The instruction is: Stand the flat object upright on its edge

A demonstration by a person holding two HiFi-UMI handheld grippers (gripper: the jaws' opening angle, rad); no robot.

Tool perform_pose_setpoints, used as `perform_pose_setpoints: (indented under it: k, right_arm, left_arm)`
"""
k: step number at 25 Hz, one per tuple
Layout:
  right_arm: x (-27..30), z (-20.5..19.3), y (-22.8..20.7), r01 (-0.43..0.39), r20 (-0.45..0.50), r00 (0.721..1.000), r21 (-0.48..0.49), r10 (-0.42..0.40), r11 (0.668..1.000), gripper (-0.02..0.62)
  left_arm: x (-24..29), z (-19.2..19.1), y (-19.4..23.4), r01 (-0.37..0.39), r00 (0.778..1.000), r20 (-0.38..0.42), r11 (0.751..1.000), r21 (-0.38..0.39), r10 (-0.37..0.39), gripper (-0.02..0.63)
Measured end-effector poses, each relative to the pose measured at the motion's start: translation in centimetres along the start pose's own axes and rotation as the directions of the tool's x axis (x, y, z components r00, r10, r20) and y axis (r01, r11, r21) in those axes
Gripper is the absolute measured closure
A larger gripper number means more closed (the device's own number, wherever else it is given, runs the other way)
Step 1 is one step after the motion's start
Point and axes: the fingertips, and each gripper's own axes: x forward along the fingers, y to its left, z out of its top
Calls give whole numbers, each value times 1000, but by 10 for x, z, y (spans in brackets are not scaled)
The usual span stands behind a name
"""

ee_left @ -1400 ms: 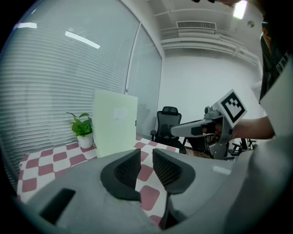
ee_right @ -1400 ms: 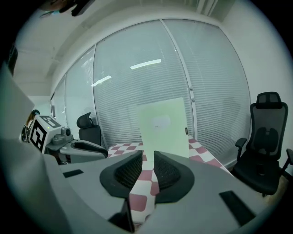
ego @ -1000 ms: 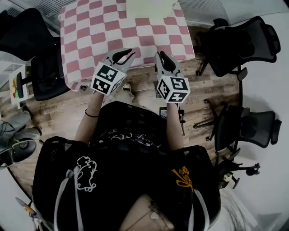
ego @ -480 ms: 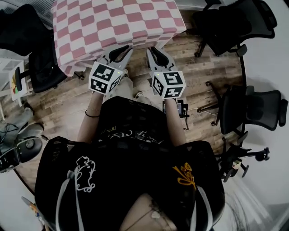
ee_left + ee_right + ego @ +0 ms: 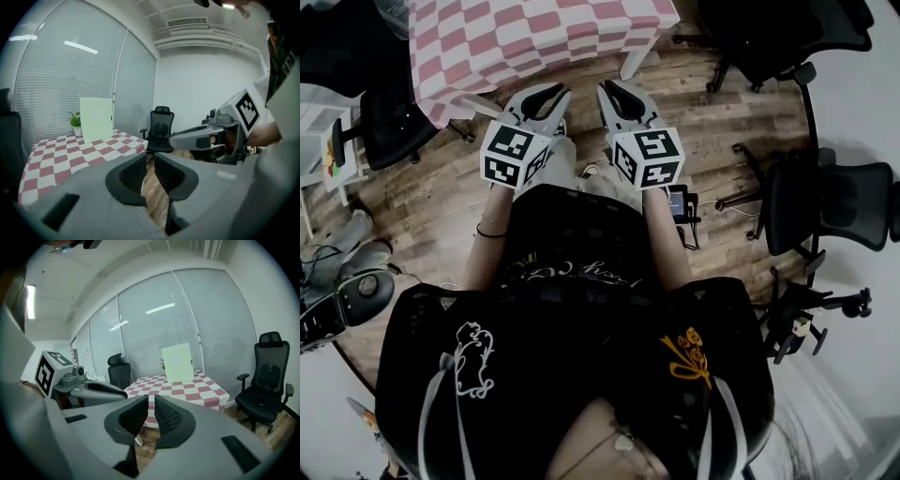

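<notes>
The person (image 5: 572, 337) has backed away from the table (image 5: 534, 33). The board (image 5: 177, 363) stands upright on the table's far side, perhaps leaning on the blinds (image 5: 215, 324). The left gripper (image 5: 150, 157) is closed and empty. The right gripper (image 5: 151, 399) has just been closing on nothing. The task looks done.

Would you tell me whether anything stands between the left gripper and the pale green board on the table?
Nothing visible does. From the left gripper, only floor and the checkered table lie before the board, which stands upright beside a small plant.
</notes>
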Motion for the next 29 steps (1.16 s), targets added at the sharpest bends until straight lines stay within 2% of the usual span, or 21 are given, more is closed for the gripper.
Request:
perform_pose_setpoints:
  k: [10, 29]
  right_arm:
    - [-30, -10, 4, -14, -2, 1000, 0, 14, 1000, 559]
    - [-18, -4, 0, -34, -1, 999, -1, 34, 999, 560]
  left_arm:
    - [-9, -2, -33, -6, 1000, -6, 1000, 19, 6, 541]
    - [-6, 2, -21, -29, 999, -13, 999, 20, 29, 541]
